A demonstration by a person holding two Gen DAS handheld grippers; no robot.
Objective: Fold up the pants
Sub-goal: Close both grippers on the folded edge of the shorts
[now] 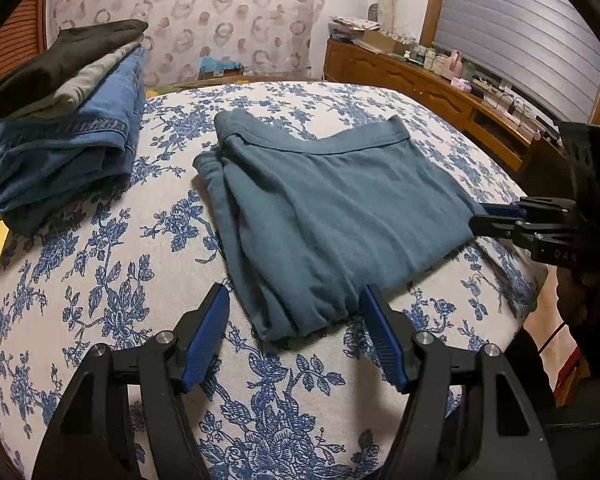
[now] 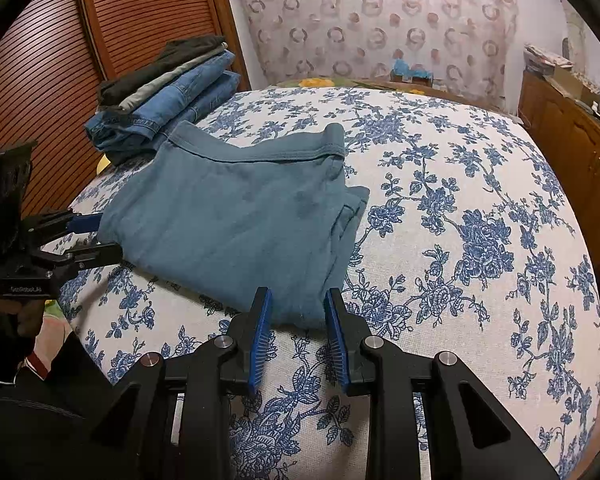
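Teal pants point(image 1: 324, 208) lie folded into a compact rectangle on the floral bed cover point(image 1: 120, 280), waistband at the far side. They also show in the right wrist view point(image 2: 236, 224). My left gripper point(image 1: 292, 296) is open, its blue pads on either side of the fold's near corner, which bunches against the right pad. My right gripper point(image 2: 296, 300) is open at the opposite near corner, its jaws just short of the cloth. Each gripper shows in the other's view, the right gripper point(image 1: 488, 220) and the left gripper point(image 2: 96, 236), both at the fold's edge.
A stack of folded clothes point(image 1: 60, 120), jeans under grey and black pieces, sits at the bed's far left, close to the pants in the right wrist view point(image 2: 164, 96). A wooden slatted headboard point(image 2: 60, 60) stands behind it. A cluttered wooden dresser point(image 1: 440, 80) runs along the right.
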